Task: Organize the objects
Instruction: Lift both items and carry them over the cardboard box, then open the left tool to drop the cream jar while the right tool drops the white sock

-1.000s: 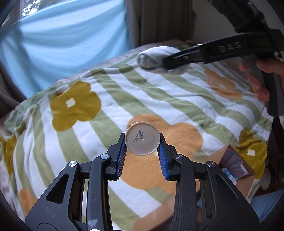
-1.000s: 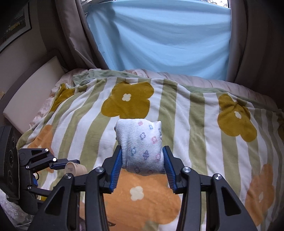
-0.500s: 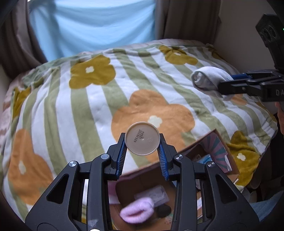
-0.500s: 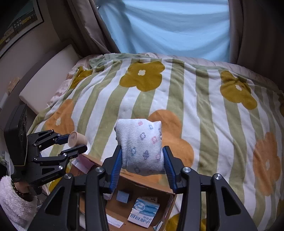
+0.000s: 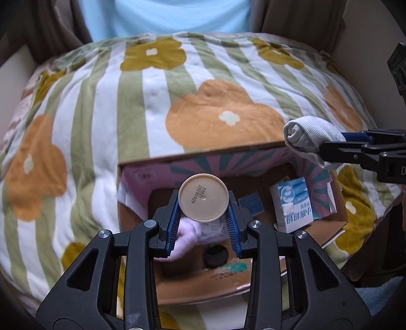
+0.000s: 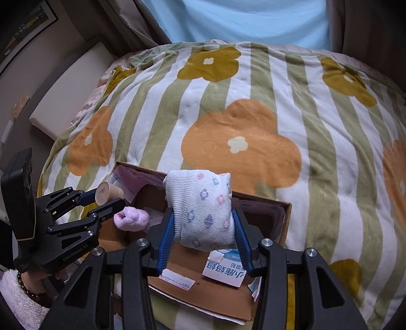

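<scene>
My left gripper is shut on a small beige round container, its printed bottom facing the camera, held above the open cardboard box. It also shows in the right wrist view over the box's left side. My right gripper is shut on a rolled white sock with small flowers, held above the box. The sock also shows in the left wrist view over the box's far right corner.
The box sits on a striped flower blanket at the bed's near edge. Inside it lie a pink fluffy sock roll, a blue-and-white packet and a dark round item. Curtains and a pale blue sheet stand behind.
Both grippers pulled back and tilted down with their loads. The open box came into full view beneath them; both held objects now hang over it.
</scene>
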### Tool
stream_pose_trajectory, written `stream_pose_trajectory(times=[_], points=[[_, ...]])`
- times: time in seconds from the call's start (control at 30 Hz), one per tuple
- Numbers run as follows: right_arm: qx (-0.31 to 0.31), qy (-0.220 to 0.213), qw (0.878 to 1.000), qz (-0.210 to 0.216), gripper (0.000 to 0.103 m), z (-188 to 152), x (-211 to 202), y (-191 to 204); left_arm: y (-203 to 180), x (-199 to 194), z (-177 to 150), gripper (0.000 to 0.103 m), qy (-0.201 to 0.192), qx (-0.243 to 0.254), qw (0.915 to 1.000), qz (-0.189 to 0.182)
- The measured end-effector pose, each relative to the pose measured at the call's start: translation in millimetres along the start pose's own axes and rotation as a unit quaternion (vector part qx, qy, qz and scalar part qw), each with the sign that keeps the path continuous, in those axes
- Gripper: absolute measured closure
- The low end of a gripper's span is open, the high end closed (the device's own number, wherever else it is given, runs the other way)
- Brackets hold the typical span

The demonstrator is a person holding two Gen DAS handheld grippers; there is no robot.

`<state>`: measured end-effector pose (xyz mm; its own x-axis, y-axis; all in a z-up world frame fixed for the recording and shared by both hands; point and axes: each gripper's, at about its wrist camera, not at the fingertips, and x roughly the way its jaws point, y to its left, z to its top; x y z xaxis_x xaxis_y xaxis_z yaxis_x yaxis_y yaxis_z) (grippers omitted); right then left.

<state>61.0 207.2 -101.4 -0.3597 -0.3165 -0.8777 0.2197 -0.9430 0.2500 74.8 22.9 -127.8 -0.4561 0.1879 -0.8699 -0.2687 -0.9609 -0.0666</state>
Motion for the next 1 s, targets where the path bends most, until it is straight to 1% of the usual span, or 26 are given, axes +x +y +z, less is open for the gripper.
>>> stream_pose_trajectory(times=[0.1, 0.2, 0.27, 0.33, 0.47, 0.67, 0.8, 0.87, 0.93, 0.97, 1.0], points=[[0.005, 0.009, 1.0, 0.001, 0.061, -10, 8, 2, 0, 9, -11, 0.073, 0.014, -0.009, 0.9999, 0.004], [-0.009, 0.012, 1.0, -0.022, 0.061, -18, 19, 9, -1, 24, -16, 0.073, 0.033, -0.021, 0.9992, 0.005], [0.003, 0.021, 1.0, -0.015, 0.061, -21, 28, 9, -3, 31, -17, 0.073, 0.04, -0.026, 0.9988, 0.003], [0.008, 0.025, 0.999, -0.018, 0.061, -23, 33, 9, -4, 33, -16, 0.073, 0.041, -0.03, 0.9987, 0.0], [0.0, 0.022, 0.999, -0.031, 0.061, -25, 33, 14, -4, 32, -14, 0.073, 0.043, -0.03, 0.9986, 0.002], [0.02, 0.026, 0.999, -0.028, 0.061, -23, 36, 16, 4, 27, -12, 0.073, 0.045, -0.031, 0.9984, 0.015], [0.03, 0.026, 0.999, -0.025, 0.061, -22, 40, 22, 8, 27, -12, 0.073, 0.045, -0.034, 0.9983, 0.017], [0.044, 0.03, 0.998, -0.03, 0.061, -21, 43, 22, 10, 26, -12, 0.072, 0.041, -0.038, 0.9983, 0.013], [0.065, 0.034, 0.997, -0.039, 0.057, -21, 46, 18, 12, 25, -11, 0.071, 0.041, -0.043, 0.9983, 0.001], [0.073, 0.034, 0.996, -0.041, 0.049, -21, 46, 16, 12, 26, -11, 0.061, 0.042, -0.043, 0.9982, 0.002], [0.079, 0.034, 0.996, -0.04, 0.043, -21, 46, 13, 12, 26, -11, 0.028, 0.045, -0.041, 0.9982, 0.005]])
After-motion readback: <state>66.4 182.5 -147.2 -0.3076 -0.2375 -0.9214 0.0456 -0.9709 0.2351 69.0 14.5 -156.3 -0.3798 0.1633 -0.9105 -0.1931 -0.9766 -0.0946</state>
